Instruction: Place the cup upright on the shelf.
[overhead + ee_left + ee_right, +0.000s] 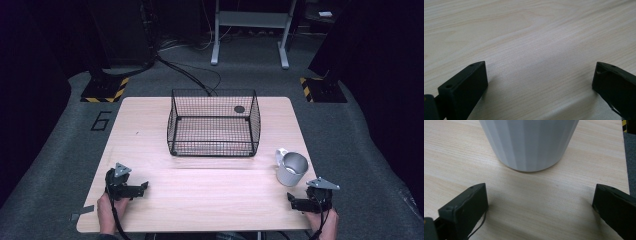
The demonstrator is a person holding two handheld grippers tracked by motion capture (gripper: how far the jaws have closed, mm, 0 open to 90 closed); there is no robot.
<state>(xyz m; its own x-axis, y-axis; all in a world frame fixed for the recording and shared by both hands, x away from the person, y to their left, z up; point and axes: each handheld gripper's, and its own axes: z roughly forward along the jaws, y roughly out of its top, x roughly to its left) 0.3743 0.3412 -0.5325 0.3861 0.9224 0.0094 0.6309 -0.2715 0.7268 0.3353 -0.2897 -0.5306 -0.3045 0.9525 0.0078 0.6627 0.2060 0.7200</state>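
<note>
A white ribbed mug (291, 169) stands upright near the right edge of the wooden table (210, 195), its handle pointing to the back left. My right gripper (295, 201) rests just in front of it, held by a hand. In the right gripper view the mug's base (529, 142) stands close ahead of the right gripper (540, 188), whose jaws are wide apart and hold nothing. My left gripper (144, 187) lies at the front left of the table. Its view shows the left gripper (540, 67) open over bare wood.
A black wire basket (212, 152) with nothing in it stands at the middle back of the table, with a small dark round mark (239, 109) behind it. Beyond the table are grey carpet, cables, a metal frame (250, 20) and yellow-black striped bases (105, 90).
</note>
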